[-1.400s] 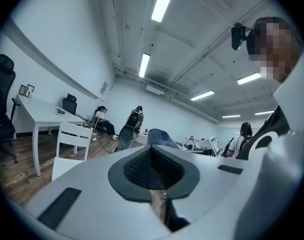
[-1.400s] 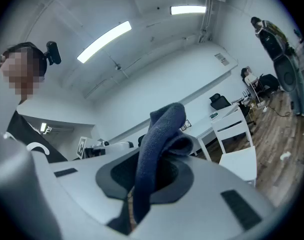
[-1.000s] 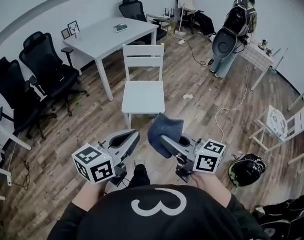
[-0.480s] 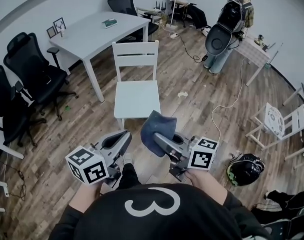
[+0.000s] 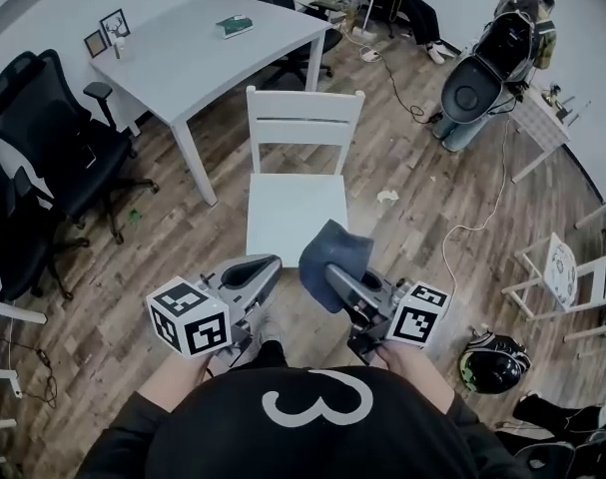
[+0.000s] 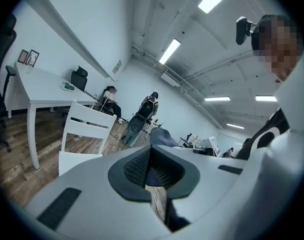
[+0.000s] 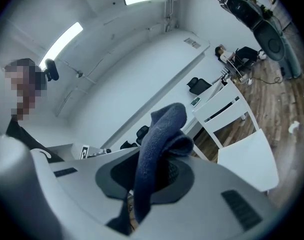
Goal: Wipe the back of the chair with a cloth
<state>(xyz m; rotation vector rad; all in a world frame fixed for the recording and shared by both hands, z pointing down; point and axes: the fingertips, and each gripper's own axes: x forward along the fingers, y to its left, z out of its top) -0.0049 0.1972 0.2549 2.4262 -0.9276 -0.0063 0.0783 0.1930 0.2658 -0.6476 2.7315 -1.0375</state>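
While our right gripper (image 5: 338,285) has its jaws clamped on the dark blue cloth (image 5: 330,255) and our left gripper (image 5: 261,265) is closed on nothing, the white chair (image 5: 295,203) stands ahead. Its back (image 5: 304,120), slats running left-right, lies beyond the seat.

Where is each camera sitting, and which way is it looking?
Head view: on the person's head, facing steeply down at the white chair, wooden floor, black shirt, left gripper and right gripper.
Left gripper view: on the left gripper, looking along its shut, empty jaws toward the chair.
Right gripper view: on the right gripper, looking along jaws shut on the blue cloth.
Shared: both gripper views show the chair and white table.
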